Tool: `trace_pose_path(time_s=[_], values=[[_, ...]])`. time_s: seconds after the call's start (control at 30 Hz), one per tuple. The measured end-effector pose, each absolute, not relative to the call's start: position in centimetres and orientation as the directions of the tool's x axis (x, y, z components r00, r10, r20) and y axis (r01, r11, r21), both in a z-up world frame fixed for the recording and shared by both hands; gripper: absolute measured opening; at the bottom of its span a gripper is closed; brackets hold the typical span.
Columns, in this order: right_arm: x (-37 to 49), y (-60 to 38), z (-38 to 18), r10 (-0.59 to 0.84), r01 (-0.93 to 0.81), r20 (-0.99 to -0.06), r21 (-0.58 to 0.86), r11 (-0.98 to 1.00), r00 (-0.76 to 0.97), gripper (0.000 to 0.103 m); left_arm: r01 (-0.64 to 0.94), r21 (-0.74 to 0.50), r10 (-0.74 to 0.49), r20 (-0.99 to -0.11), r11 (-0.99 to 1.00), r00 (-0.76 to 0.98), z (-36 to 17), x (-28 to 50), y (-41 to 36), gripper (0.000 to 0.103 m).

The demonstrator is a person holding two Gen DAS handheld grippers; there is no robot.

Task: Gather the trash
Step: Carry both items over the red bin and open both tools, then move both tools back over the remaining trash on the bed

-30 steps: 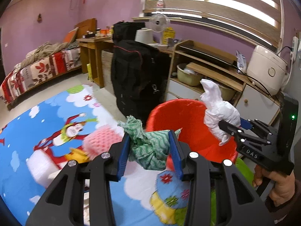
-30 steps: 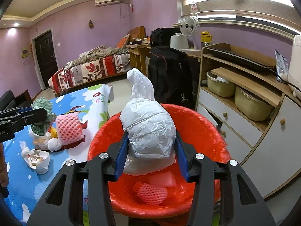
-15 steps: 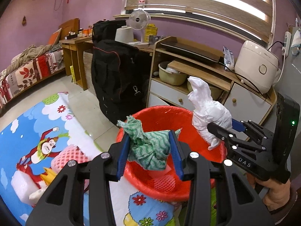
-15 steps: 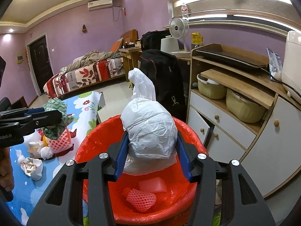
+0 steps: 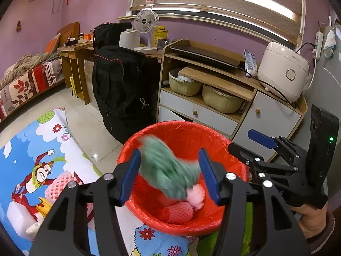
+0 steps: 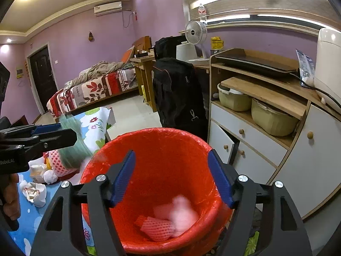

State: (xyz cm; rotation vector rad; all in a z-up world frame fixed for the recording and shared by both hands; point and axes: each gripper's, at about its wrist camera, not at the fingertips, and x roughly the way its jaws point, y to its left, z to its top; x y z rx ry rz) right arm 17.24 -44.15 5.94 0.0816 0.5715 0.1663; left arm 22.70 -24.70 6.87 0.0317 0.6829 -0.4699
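Observation:
A red bin point(image 5: 185, 132) point(image 6: 159, 136) stands on the floor at the edge of the cartoon mat. My left gripper point(image 5: 169, 170) hovers over it with its jaws opening. A green cloth point(image 5: 168, 170), motion-blurred, drops between the blue pads, no longer pinched. Over the same bin my right gripper point(image 6: 170, 170) has its jaws opening with nothing between them. The white bag point(image 6: 183, 213) lies blurred at the bottom beside a red foam net point(image 6: 155, 228). Each view shows the other gripper: the right gripper point(image 5: 251, 147) empty, the left gripper point(image 6: 64, 131) with the green cloth point(image 6: 72, 147) below it.
More trash lies on the mat point(image 5: 25, 149): a pink foam net point(image 5: 57, 185), a white foam block point(image 5: 17, 217) and crumpled paper point(image 6: 34, 192). Black bags point(image 5: 121, 89) and a wooden cabinet point(image 5: 213, 115) with a rice cooker point(image 5: 283, 72) stand behind the bin.
Both grippers have spread their jaws. The white bag has dropped from the right gripper into the bin. The green cloth has come loose from the left pads and is falling.

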Motion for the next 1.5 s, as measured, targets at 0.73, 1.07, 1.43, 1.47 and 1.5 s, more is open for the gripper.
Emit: trace_pose_path(time_s=[0.73,1.07,1.43,1.47,1.5], values=[[15.1,-40.3,6.5,0.198,-0.18,-0.533,0.085,0.98,0.823,0.073,0.359,-0.144,-0.373,-0.571,0.922,0.731,7.9,18.3,-20.1,0.062],[14.5,-38.4,6.6,0.229,-0.217,-0.536,0.086,0.972,0.813,0.075,0.302,-0.157,-0.336,-0.571,0.94,0.749,7.6,16.5,-17.3,0.065],[14.0,-35.3,6.1,0.278,-0.282,-0.548,0.08,0.956,0.789,0.075,0.172,-0.154,-0.23,-0.569,0.973,0.79,6.8,14.5,-12.6,0.065],[14.0,-35.1,6.0,0.287,-0.29,-0.549,0.084,0.953,0.785,0.075,0.164,-0.155,-0.224,-0.568,0.974,0.792,6.7,14.4,-12.1,0.065],[13.8,-34.8,6.0,0.299,-0.3,-0.548,0.09,0.95,0.781,0.075,0.154,-0.159,-0.218,-0.566,0.975,0.795,6.6,14.2,-11.6,0.065]])
